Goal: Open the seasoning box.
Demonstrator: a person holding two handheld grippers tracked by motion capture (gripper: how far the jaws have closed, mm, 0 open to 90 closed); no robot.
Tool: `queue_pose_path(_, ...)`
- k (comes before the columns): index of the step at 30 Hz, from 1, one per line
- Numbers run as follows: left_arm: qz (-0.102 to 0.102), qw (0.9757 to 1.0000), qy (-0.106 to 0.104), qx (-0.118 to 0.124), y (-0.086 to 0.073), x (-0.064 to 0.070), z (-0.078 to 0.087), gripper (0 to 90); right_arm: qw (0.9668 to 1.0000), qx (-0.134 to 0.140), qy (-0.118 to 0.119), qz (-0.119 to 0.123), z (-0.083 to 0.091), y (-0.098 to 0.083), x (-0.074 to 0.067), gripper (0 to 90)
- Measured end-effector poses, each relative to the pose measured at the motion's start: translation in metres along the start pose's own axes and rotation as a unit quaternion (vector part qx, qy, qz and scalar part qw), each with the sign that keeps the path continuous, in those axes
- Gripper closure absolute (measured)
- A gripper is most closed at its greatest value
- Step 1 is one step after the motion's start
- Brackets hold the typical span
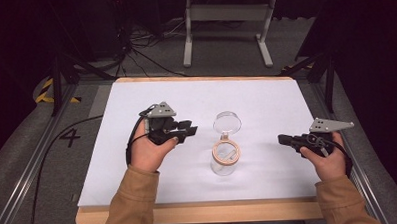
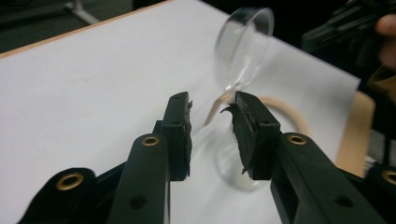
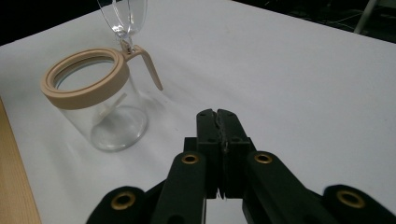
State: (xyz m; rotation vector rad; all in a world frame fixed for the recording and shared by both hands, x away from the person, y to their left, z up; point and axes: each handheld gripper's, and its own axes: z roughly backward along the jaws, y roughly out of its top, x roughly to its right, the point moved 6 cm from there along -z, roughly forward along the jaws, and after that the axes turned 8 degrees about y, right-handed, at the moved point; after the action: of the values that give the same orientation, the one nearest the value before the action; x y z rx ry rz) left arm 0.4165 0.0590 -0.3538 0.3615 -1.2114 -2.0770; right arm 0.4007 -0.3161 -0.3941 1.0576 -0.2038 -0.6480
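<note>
A white-topped table [image 1: 138,159] with a pale wooden edge is seen under dark surroundings. Near its middle stands a clear glass jar [image 1: 226,158] with a tan ring collar, its round clear hinged lid [image 1: 227,123] raised open. The left tongs [image 1: 187,131] are held spread just beside the jar. The right tongs [image 1: 282,138] are pressed together, well apart from it.

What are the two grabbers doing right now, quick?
Left gripper: open, holding nothing, jaws apart just short of the jar.
Right gripper: shut, empty, away from the jar.
</note>
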Motion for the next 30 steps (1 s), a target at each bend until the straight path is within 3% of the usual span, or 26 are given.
queue_pose_path(5, 0.003, 0.9991, 0.032, -0.026, -0.014, -0.019, 0.008, 64.4, 1.0000, 0.000, 0.001, -0.001, -0.005, 0.005, 0.004, 81.2)
queue_pose_path(14, 0.033, 0.9950, 0.074, -0.058, -0.045, -0.047, 0.012, 59.9, 0.9999, 0.005, -0.009, -0.004, -0.007, 0.014, 0.018, 75.5)
queue_pose_path(21, 0.036, 0.9913, 0.101, -0.076, -0.065, -0.065, 0.013, 56.3, 0.9988, -0.006, -0.047, -0.009, 0.001, 0.014, 0.039, 70.8)
queue_pose_path(24, 0.054, 0.9887, 0.109, -0.087, -0.076, -0.076, 0.014, 55.1, 0.9965, -0.025, -0.072, -0.036, 0.004, 0.005, 0.057, 68.1)
queue_pose_path(30, 0.080, 0.9840, 0.121, -0.103, -0.096, -0.095, 0.005, 52.7, 0.9905, -0.061, -0.094, -0.080, 0.000, -0.019, 0.081, 63.8)
